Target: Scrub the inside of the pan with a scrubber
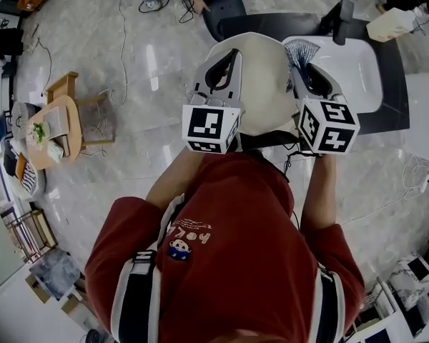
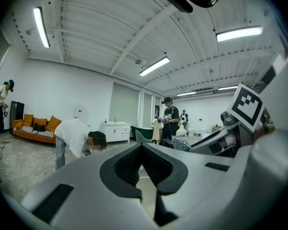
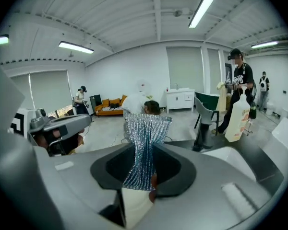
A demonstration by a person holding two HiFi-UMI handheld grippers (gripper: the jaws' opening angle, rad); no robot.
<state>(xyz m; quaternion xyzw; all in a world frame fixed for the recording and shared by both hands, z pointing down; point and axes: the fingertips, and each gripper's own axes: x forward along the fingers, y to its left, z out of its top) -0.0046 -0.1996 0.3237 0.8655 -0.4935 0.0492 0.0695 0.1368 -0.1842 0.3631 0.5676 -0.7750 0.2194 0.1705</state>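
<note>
The right gripper (image 3: 143, 152) is clenched on the silver mesh scrubber (image 3: 145, 128), apparently ready for scrubbing. The left gripper (image 2: 142, 146) is closed and empty. The round cream-lined pan (image 1: 261, 91) lies beneath both grippers at 12 o'clock.

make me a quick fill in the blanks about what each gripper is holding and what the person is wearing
1. The right gripper is shut on a silvery ____.
2. The left gripper grips the rim of the cream ____.
3. The person's shirt is ____.
Missing words: scrubber; pan; red.
</note>
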